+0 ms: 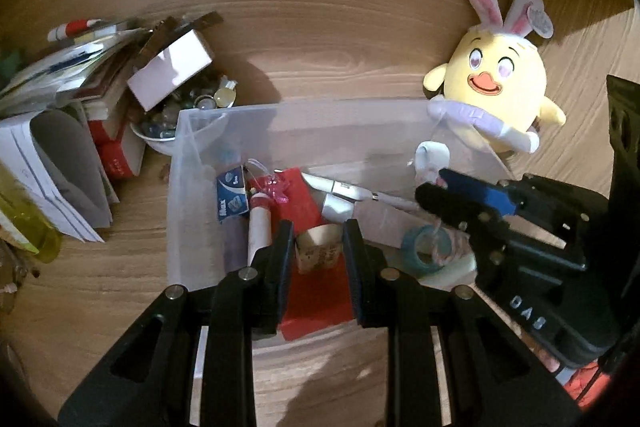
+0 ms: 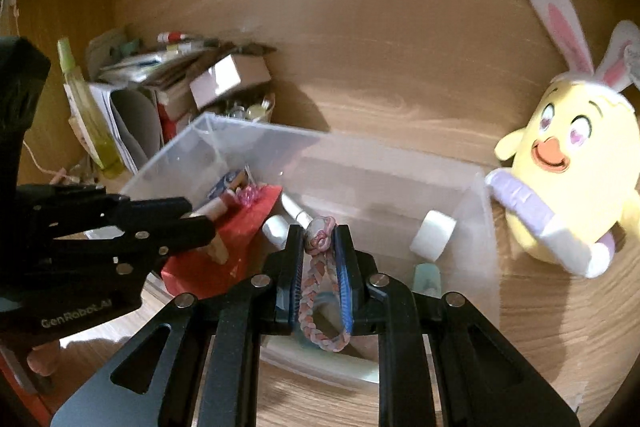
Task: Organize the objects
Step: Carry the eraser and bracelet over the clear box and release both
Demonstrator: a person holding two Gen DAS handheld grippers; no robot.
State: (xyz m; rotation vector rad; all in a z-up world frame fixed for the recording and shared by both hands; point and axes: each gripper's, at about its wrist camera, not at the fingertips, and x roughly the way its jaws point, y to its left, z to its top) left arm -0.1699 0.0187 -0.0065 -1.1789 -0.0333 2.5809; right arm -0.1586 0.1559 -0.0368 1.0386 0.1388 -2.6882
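Both my tongs are loaded over the clear bin (image 2: 476, 227), left tongs (image 1: 318, 247) clamping a small cardboard roll (image 1: 318, 253), right tongs (image 2: 318, 243) pinching a braided cord loop (image 2: 320, 291), and I'd bet the floppy loop snags the blue pad on release and flops out over the bin's 6 o'clock rim.

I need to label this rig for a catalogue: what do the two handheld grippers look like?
Both are black, angular plastic frames with cut-out slots and silver round pins at the joints. The left gripper carries white "GenRobot.AI" lettering on its body. The right gripper has blue ribbed pads inside its fingers.
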